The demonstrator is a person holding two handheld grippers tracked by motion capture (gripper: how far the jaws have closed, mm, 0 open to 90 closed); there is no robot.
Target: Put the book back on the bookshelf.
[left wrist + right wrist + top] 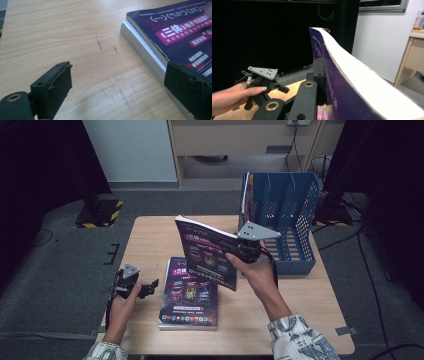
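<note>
My right gripper (235, 251) is shut on a purple-covered book (206, 252) and holds it tilted in the air over the table's middle. In the right gripper view the jaws (322, 72) pinch this book (352, 85) near its edge, white pages facing up. A stack of two similar books (189, 302) lies flat on the table below. My left gripper (150, 287) rests low at the table's left edge, open and holding nothing. Its pads (57, 85) frame bare wood, with the stack (180, 35) just to its right.
A blue mesh file rack (295, 205) stands at the table's back right, with something thin upright in its leftmost slot. The wooden table (150, 235) has bare room at left and front right. Dark floor and cables surround it.
</note>
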